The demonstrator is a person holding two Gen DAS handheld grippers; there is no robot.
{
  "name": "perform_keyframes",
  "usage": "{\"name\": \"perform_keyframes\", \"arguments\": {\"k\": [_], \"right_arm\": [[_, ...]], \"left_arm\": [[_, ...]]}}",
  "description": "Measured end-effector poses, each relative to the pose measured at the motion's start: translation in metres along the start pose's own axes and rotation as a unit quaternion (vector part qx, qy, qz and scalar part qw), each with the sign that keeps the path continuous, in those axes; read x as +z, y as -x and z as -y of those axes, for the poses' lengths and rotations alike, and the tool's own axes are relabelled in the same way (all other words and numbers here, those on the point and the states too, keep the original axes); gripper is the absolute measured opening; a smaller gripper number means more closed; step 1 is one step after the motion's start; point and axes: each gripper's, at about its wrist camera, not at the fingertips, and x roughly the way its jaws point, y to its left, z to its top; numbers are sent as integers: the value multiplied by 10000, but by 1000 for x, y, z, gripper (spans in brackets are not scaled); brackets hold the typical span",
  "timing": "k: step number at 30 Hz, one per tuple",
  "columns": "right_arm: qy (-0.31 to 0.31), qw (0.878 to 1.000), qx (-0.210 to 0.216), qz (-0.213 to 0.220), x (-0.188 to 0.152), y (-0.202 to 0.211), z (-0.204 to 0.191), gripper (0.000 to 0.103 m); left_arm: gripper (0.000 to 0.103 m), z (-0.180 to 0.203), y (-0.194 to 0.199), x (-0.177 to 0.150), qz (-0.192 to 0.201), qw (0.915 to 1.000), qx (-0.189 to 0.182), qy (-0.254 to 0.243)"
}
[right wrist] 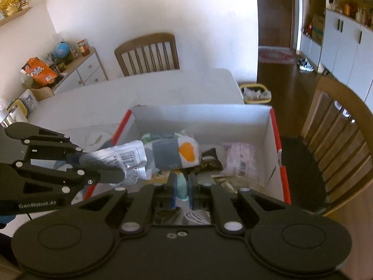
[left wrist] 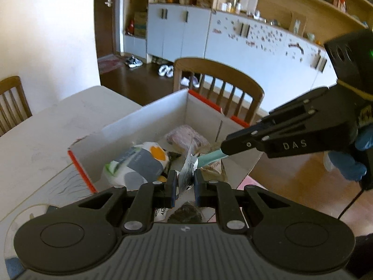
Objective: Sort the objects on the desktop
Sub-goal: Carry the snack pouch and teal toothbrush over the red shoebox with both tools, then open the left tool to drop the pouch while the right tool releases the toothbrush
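White tabletop carries an open cardboard box with red-orange edges, wooden chairs standing around it. Inside the box lie a white, grey and orange pack, a pinkish wrapped packet and a dark wrapper. Both tools hang over the box's near side. The left gripper is clamped on a crinkled white packet with barcodes, held above the contents. The right gripper, gripped by a blue-gloved hand, is closed tight on a small pale teal item, also just above the box's contents.
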Motion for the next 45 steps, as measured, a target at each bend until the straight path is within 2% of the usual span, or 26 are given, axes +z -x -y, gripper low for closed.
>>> {"name": "perform_keyframes", "arguments": {"k": [11,19,27,33,39,45], "right_arm": [[3,9982,233,-546,-6,-32,17,9],[31,9959,239,-873,-4,-52,25,9],[-83,9950,238,-965,-7,-59,36,9],[-94,9950,112,-984,-9,-60,41,20],[-146,9958,109,-899,-9,-52,45,22],[-167,9965,86,-820,-8,-45,42,25]], "left_arm": [[13,-7,-46,1,-695,9976,15,14],[10,-4,-65,8,-932,9956,-72,-40],[10,-3,-79,11,-1033,9945,-135,-40],[10,-3,-82,12,-1012,9948,-129,-43],[10,-7,-77,14,-1002,9947,-219,-3],[12,-7,-65,13,-888,9959,-151,-69]]}}
